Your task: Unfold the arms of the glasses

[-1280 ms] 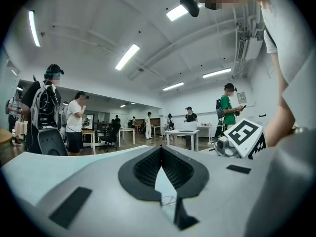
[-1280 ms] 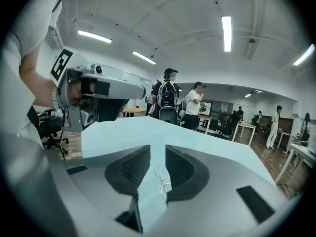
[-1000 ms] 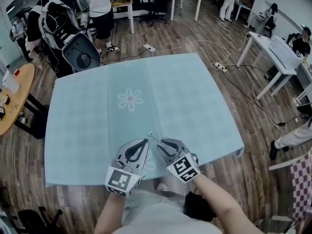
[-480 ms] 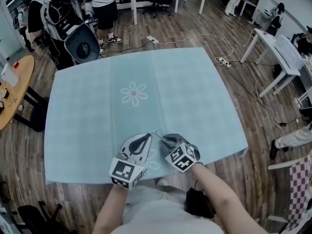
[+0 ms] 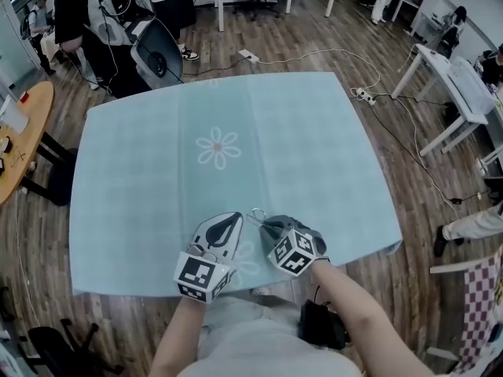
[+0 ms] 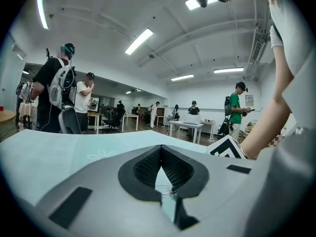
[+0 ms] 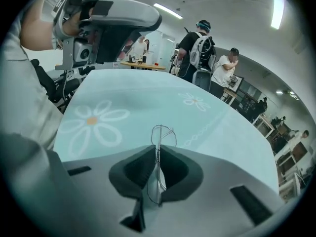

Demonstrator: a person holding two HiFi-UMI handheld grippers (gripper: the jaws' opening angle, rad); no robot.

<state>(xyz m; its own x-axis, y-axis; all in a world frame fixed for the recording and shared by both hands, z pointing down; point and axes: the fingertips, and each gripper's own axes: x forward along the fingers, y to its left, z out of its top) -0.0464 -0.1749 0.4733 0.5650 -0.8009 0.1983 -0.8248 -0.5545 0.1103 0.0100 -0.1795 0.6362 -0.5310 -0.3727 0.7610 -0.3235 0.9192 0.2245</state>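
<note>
**Operator:** What has changed in the last second?

**Technician:** Little. The left hand-held gripper [image 5: 236, 220] and right hand-held gripper [image 5: 265, 225] have drawn closer, so their tips almost meet. The right one has also rolled slightly. Judgement: the two-point grasp is set, and no arm has been swung out yet.

**Operator:** Gripper states?

**Technician:** Right: clenched on the glasses [image 7: 162, 132]. One lens sits edge-on between its jaws and a rim loop stands out past the tips. Left: clenched, with a thin wire part of the glasses in the slit between its jaws.

**Operator:** Location and condition of the glasses?

**Technician:** They are held between both tips, over the near edge of the tabletop [image 5: 314, 148]. Thin wire frame, clear lenses, rounded rims. The arms are too fine to trace; they are judged to be still folded.
</note>
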